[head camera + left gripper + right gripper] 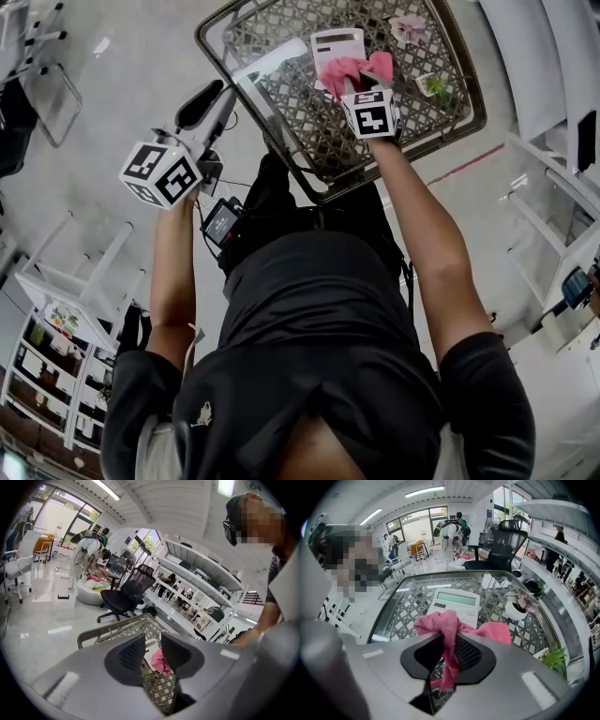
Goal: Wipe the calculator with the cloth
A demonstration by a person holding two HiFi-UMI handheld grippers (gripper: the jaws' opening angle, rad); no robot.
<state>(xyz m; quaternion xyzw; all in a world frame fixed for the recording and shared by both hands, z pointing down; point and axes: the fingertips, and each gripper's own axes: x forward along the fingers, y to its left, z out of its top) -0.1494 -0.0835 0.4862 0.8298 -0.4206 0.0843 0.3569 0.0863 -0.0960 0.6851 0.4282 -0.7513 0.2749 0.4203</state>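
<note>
A white calculator (336, 45) (454, 603) lies flat on the glass-topped lattice table (309, 173). My right gripper (356, 86) (449, 641) hovers over the calculator's near edge, shut on a pink cloth (352, 70) (445, 623). The cloth bunches above the jaws, drapes onto the calculator's near part, and a strip hangs down between the pads. My left gripper (214, 94) (152, 644) is held off the table's left side, well away from the calculator. Its jaws stand slightly apart with nothing between them. Through that gap the cloth (159, 660) shows far off.
A small white pot with pink flowers (410, 28) (518, 604) stands at the table's far right. A green plant (433, 86) (555, 660) sits nearer on the right. A white sheet (272, 61) lies left of the calculator. A black office chair (124, 595) stands beyond the table.
</note>
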